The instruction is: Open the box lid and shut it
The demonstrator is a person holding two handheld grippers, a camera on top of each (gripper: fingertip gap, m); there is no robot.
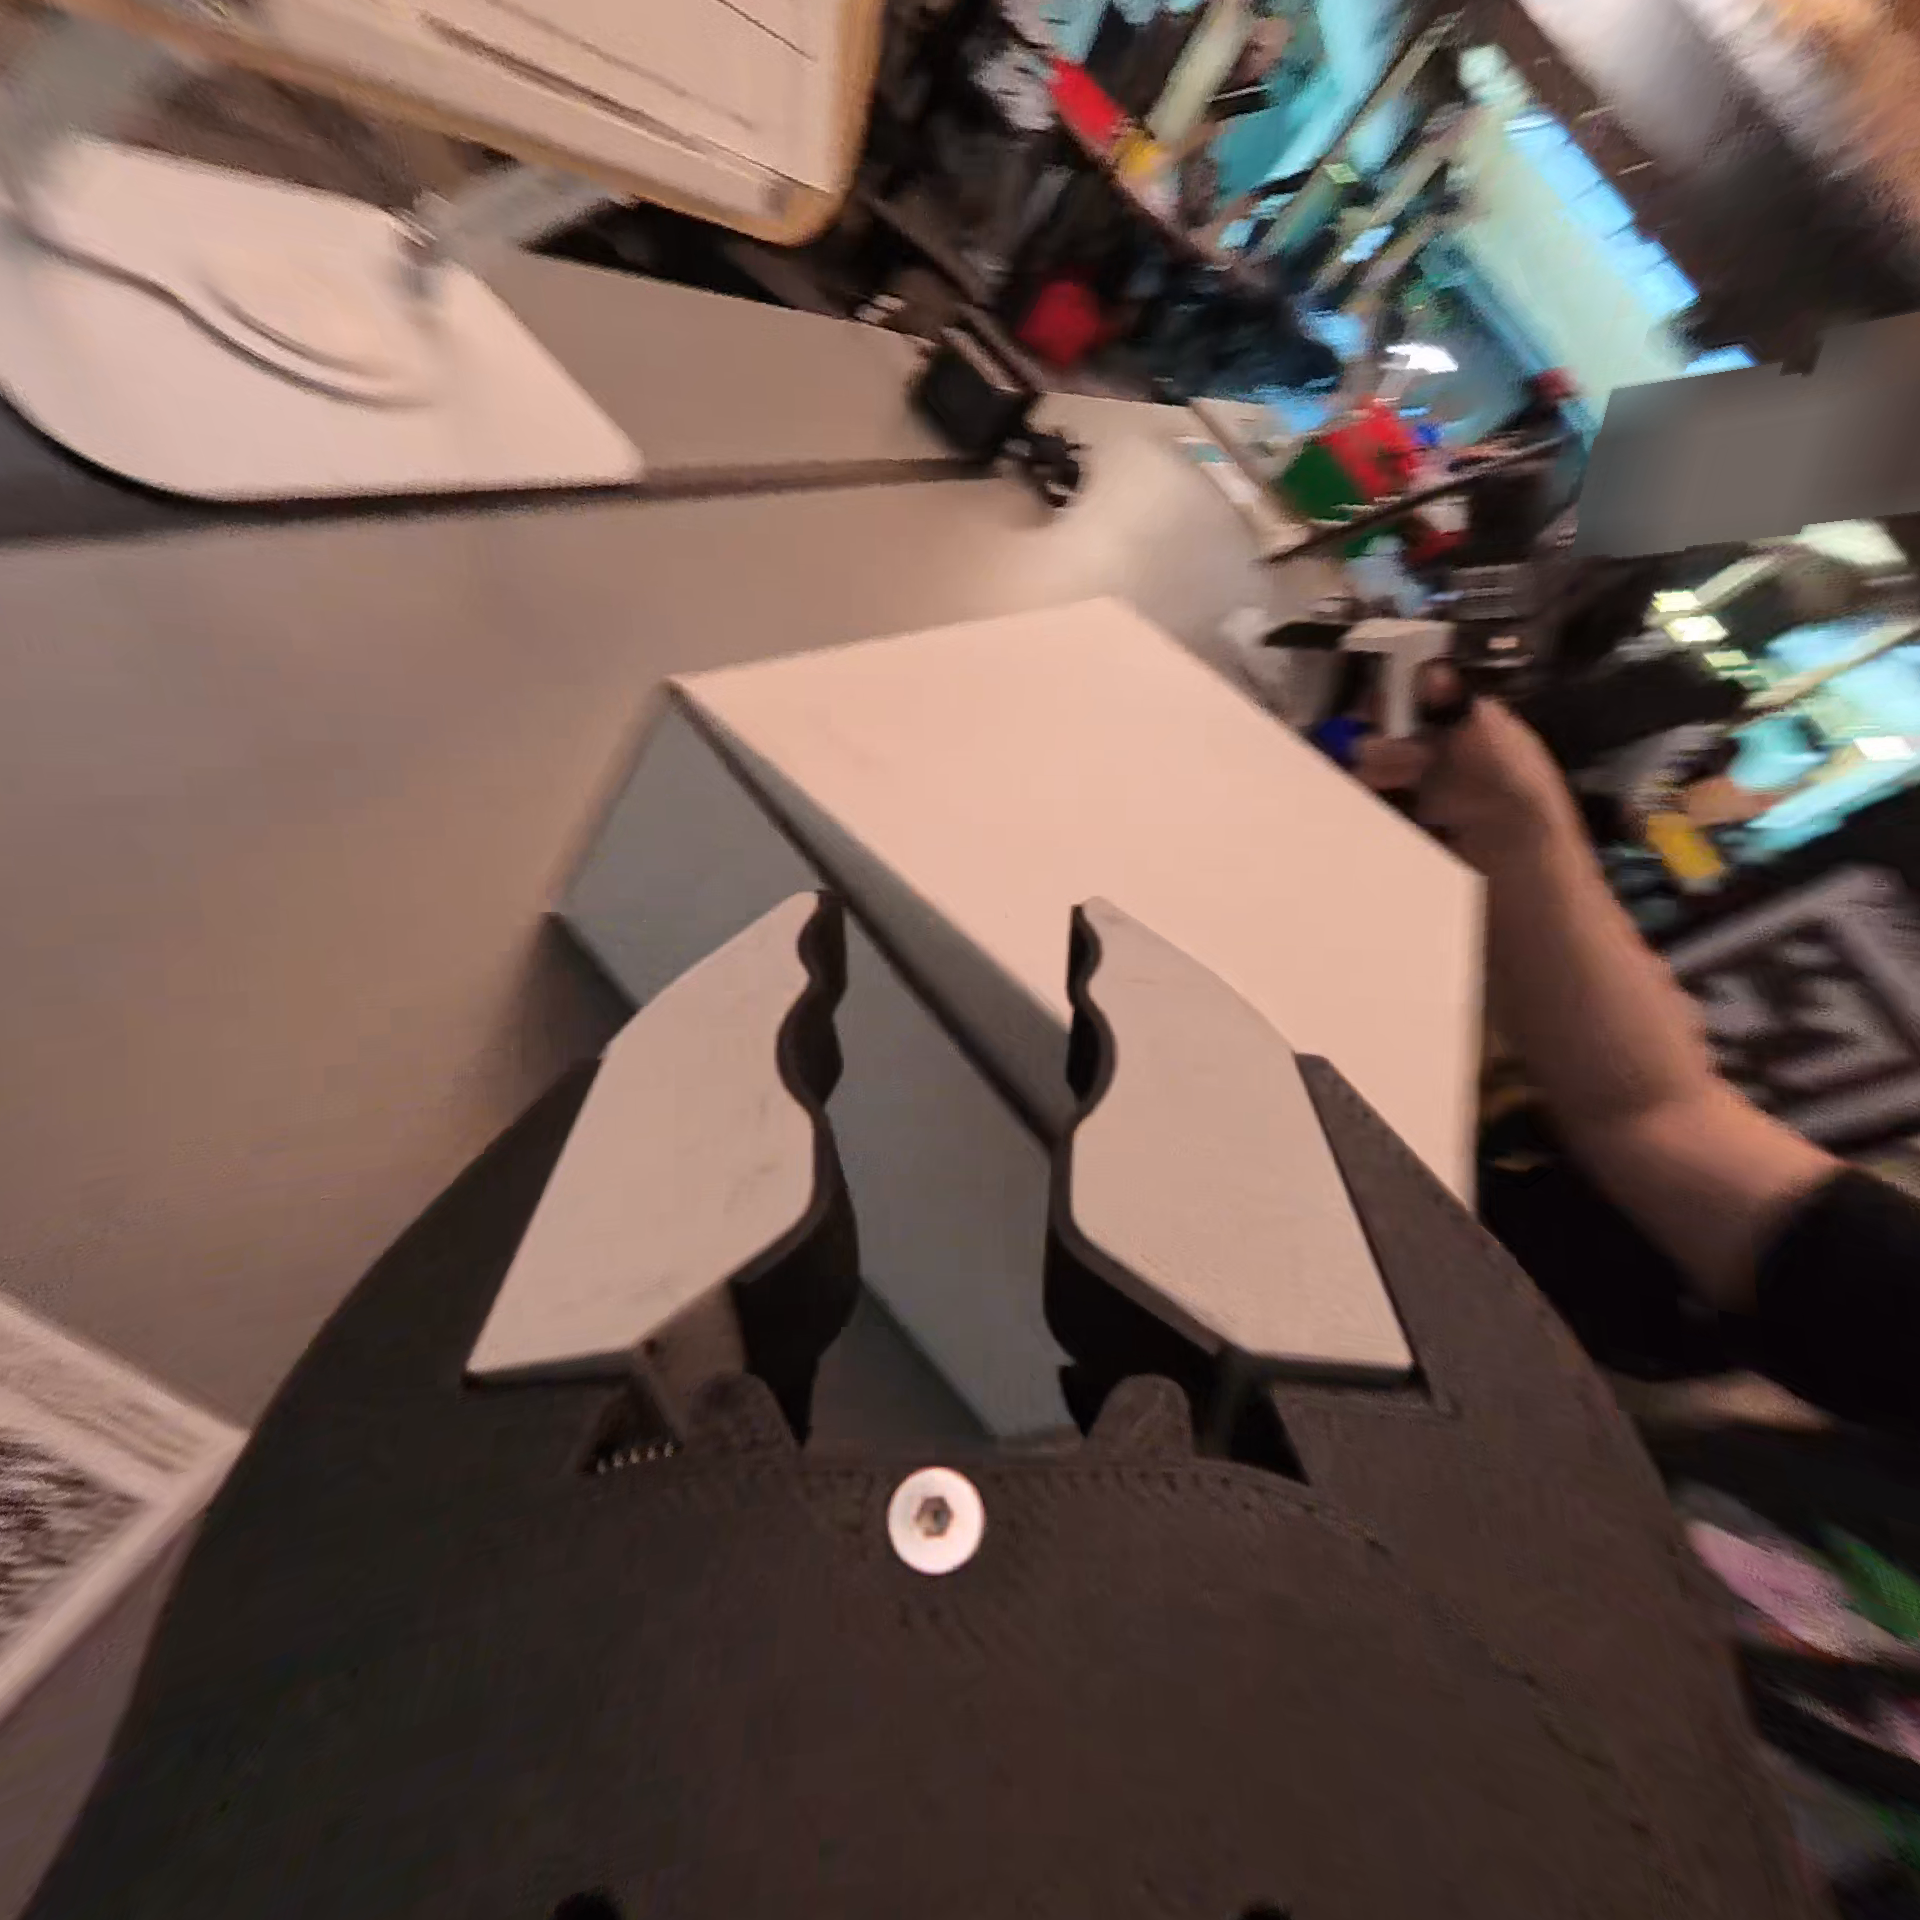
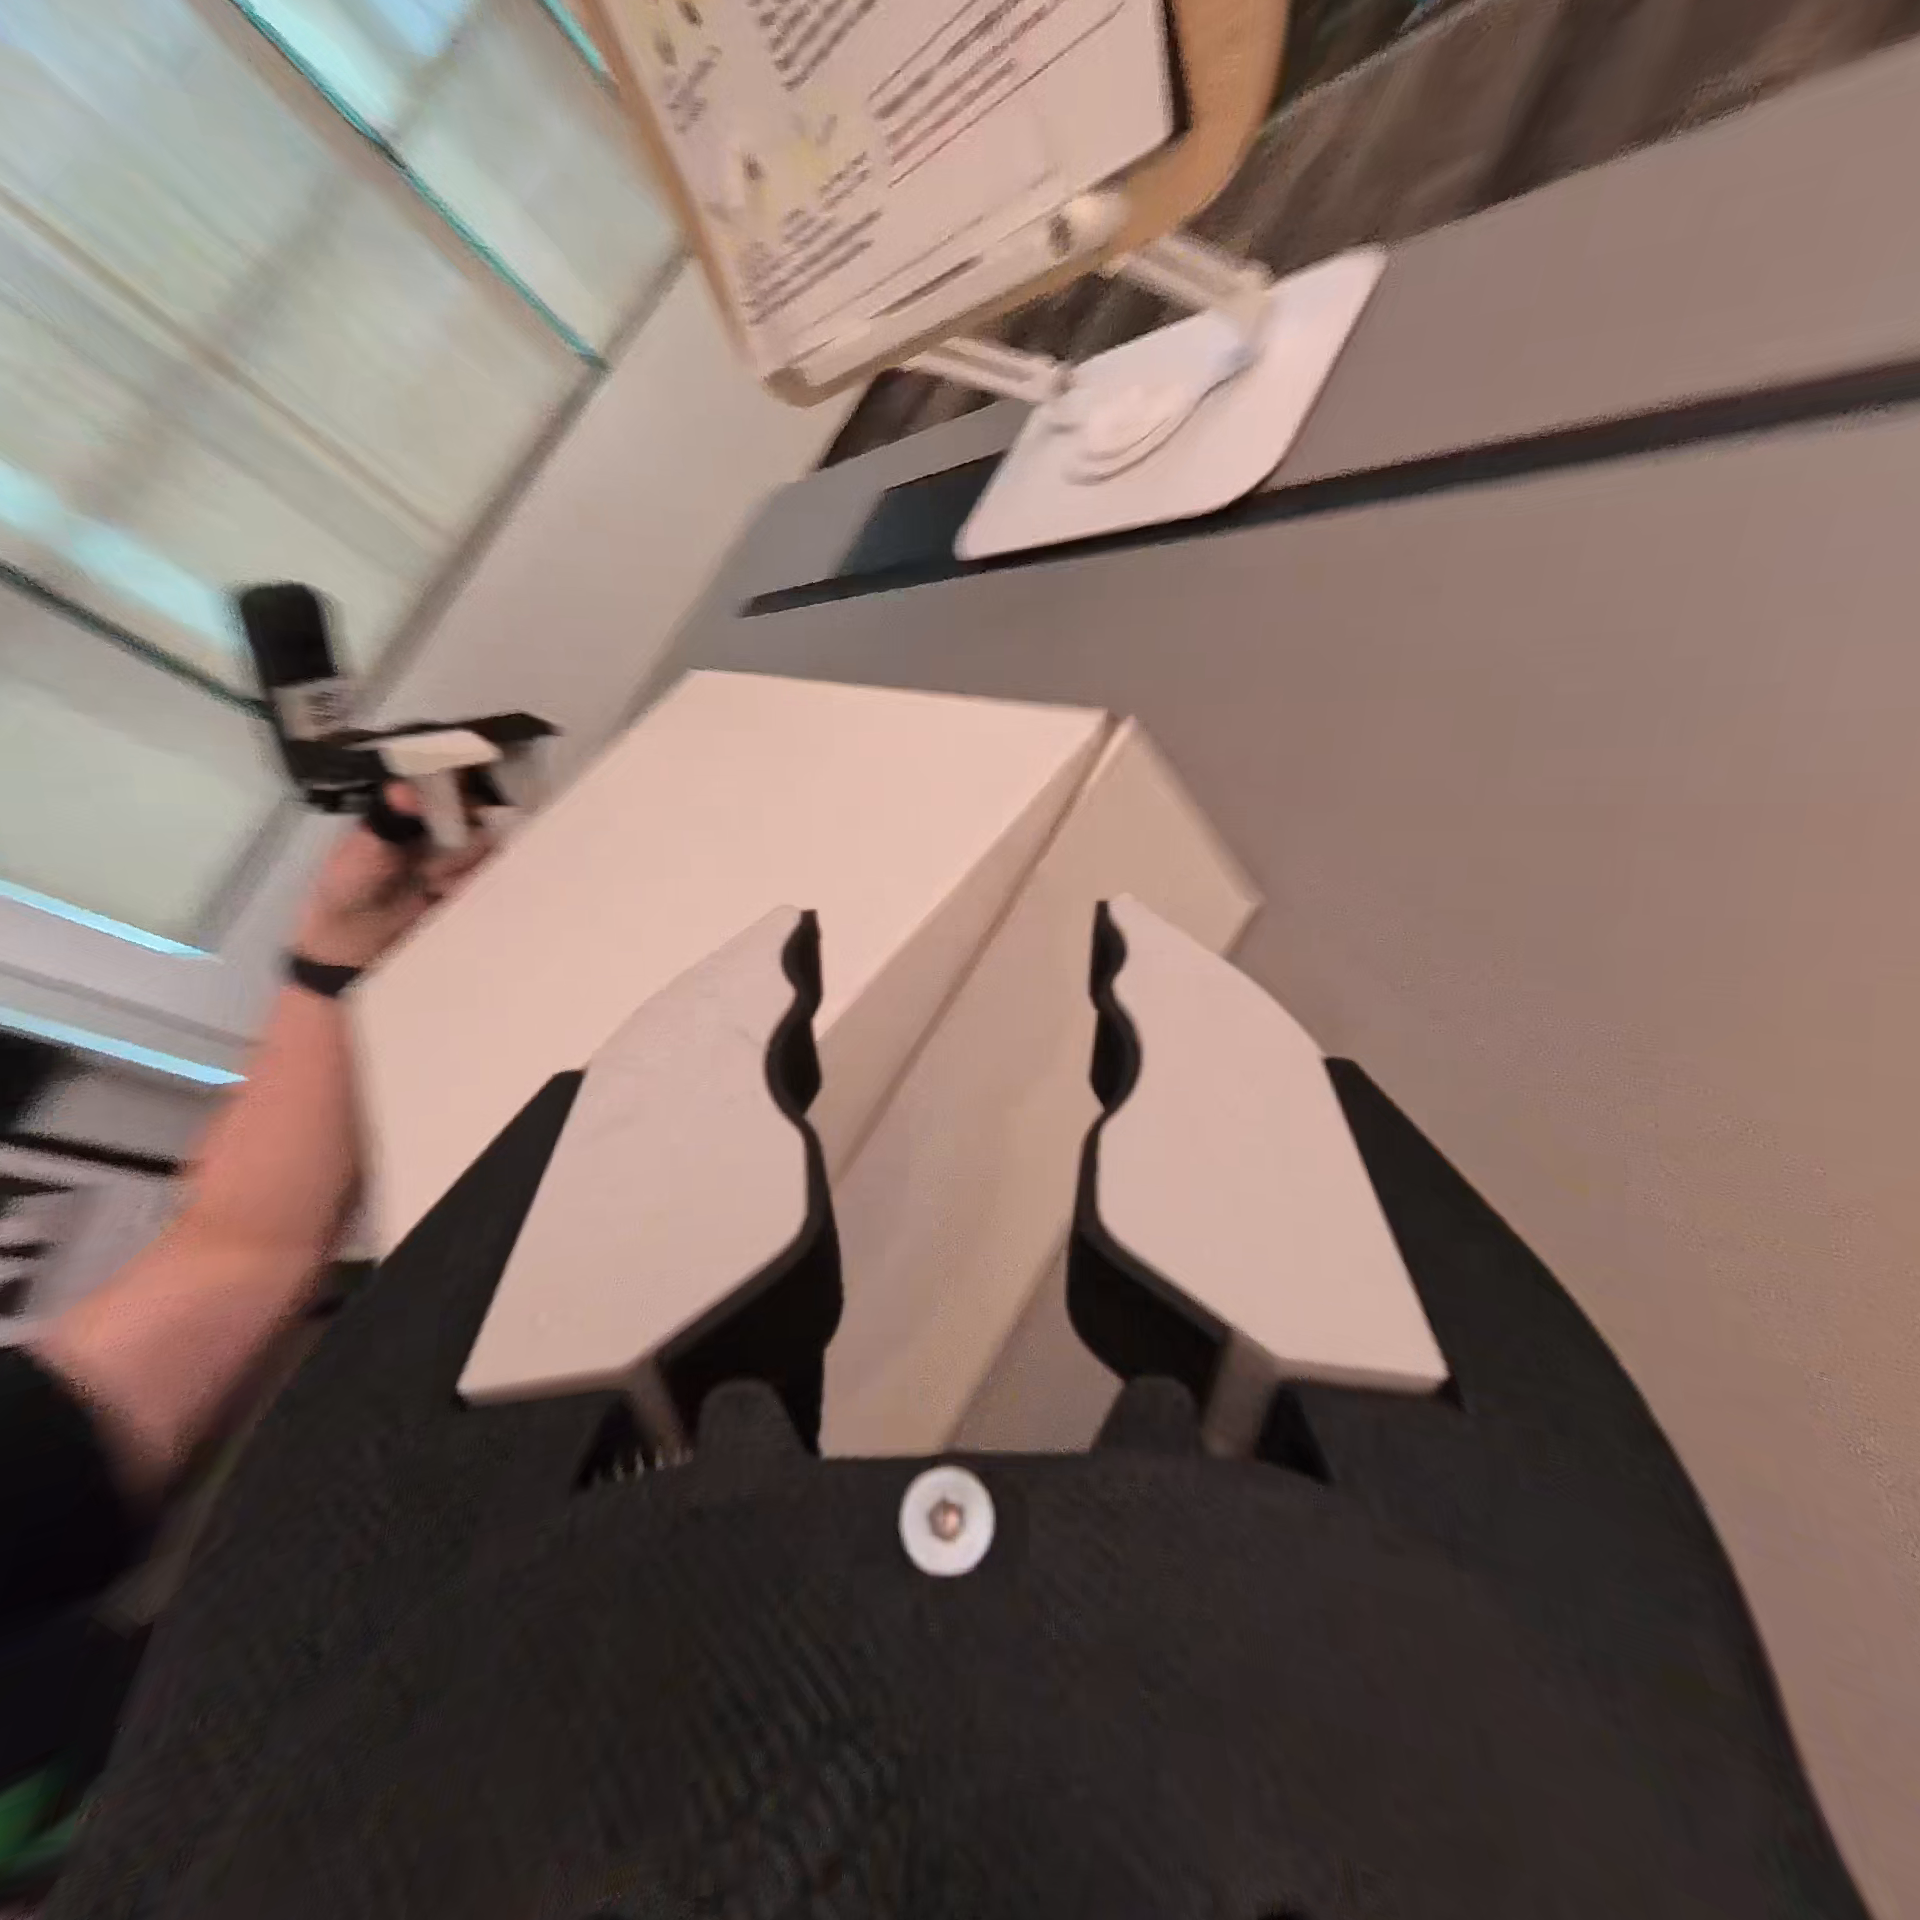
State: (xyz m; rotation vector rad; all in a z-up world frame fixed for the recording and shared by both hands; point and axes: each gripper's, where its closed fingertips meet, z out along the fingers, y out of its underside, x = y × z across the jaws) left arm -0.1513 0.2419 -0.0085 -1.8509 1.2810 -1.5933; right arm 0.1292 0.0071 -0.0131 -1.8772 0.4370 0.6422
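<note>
A white box (image 1: 1091, 821) with its lid down lies on the grey table, seen in both wrist views (image 2: 748, 894). My left gripper (image 1: 956, 914) is open and hovers over the box's left end, its jaws straddling the lid's side edge (image 1: 935, 977). My right gripper (image 2: 956, 920) is open over the box's right end, straddling the lid's side edge (image 2: 987, 935) there. Neither holds anything. Each view also shows the other gripper farther off, held in a hand beyond the box: the right one (image 1: 1382, 675) and the left one (image 2: 416, 769).
A white stand base (image 1: 260, 353) with a tilted board (image 1: 644, 83) above it stands at the back of the grey table (image 1: 260, 831); it also shows in the right wrist view (image 2: 1174, 416). A printed sheet (image 1: 62, 1496) lies at the near left. Cluttered shelves (image 1: 1351, 260) lie beyond.
</note>
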